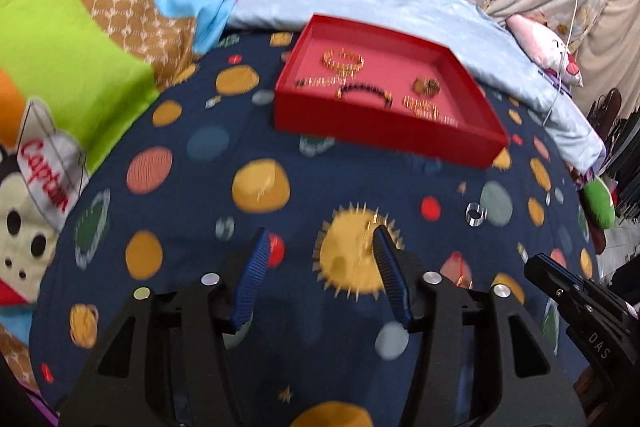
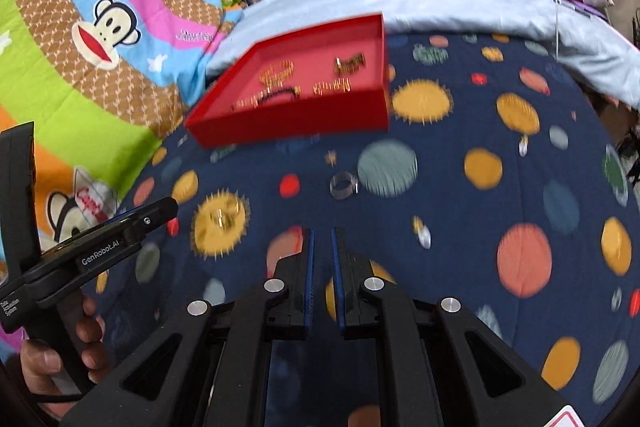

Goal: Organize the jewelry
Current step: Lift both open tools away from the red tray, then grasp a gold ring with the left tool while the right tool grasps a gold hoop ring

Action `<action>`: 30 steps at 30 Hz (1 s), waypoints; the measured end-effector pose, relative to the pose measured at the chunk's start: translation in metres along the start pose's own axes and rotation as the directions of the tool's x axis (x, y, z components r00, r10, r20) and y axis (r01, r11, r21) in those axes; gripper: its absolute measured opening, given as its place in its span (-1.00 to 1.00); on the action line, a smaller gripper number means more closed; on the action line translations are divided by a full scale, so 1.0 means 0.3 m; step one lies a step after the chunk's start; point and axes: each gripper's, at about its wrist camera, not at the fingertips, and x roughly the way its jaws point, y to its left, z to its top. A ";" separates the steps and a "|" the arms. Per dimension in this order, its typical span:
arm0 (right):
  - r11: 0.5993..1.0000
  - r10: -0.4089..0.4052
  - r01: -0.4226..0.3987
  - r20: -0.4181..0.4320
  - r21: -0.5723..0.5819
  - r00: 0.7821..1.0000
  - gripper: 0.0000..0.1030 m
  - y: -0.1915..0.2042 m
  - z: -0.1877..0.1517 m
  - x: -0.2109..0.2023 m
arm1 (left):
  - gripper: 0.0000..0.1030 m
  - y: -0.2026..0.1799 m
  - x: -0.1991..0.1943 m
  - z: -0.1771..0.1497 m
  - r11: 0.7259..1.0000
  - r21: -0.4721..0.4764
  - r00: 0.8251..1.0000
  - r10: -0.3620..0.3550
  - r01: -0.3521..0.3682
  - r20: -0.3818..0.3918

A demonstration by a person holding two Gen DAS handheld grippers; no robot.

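Motion blur smears the jewelry in the red tray [image 1: 384,131], so single pieces cannot be told apart. A small gold piece [image 2: 225,217] on the bedspread [image 2: 460,227] is too blurred to identify. The person's hand [image 2: 64,351] is cut off by the picture's edge.

My views are bright and evenly lit, with only soft shadow under my fingers [image 1: 256,267]. Motion blur smears the red tray [image 1: 384,135] ahead of them and the planet-print bedspread [image 2: 480,227]. Fisheye bending curves everything outward, with dark corners at the edges
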 end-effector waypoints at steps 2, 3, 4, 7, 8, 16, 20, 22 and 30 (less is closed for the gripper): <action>1.000 0.000 0.000 -0.013 0.008 1.000 -0.82 -0.004 -0.024 0.002 | 0.06 -0.002 0.008 -0.028 1.000 0.009 1.000 0.006 -0.006 -0.013; 1.000 0.000 0.000 -0.023 0.012 1.000 -0.82 -0.006 -0.041 0.005 | 0.06 -0.003 0.012 -0.038 1.000 0.012 1.000 0.010 -0.010 -0.018; 1.000 0.001 0.000 -0.028 0.014 1.000 -0.82 -0.006 -0.051 0.006 | 0.06 -0.005 0.018 -0.046 1.000 0.013 1.000 0.011 -0.010 -0.025; 1.000 0.003 -0.002 -0.041 0.014 0.999 -0.82 -0.002 -0.070 0.011 | 0.06 -0.019 0.034 -0.057 1.000 0.016 0.999 0.003 -0.002 -0.037; 1.000 0.003 -0.003 -0.043 0.012 0.999 -0.82 0.000 -0.074 0.012 | 0.06 -0.027 0.038 -0.057 1.000 0.020 0.999 -0.001 0.002 -0.037; 1.000 0.007 -0.006 -0.045 0.003 0.999 -0.82 0.011 -0.073 0.018 | 0.05 -0.085 0.083 -0.031 0.999 0.044 0.999 -0.023 0.024 -0.026; 1.000 0.010 -0.009 -0.044 0.007 0.999 -0.82 0.009 -0.069 0.018 | -0.11 -0.103 0.114 -0.021 0.997 0.060 0.999 -0.041 0.043 -0.034; 1.000 0.009 -0.009 -0.044 0.007 0.999 -0.82 0.008 -0.064 0.020 | -0.26 -0.106 0.127 -0.020 0.997 0.060 0.998 -0.052 0.055 -0.044; 1.000 0.013 -0.012 -0.047 0.011 0.999 -0.82 0.003 -0.055 0.028 | -0.63 -0.098 0.135 -0.021 0.996 0.044 0.995 -0.080 0.083 -0.052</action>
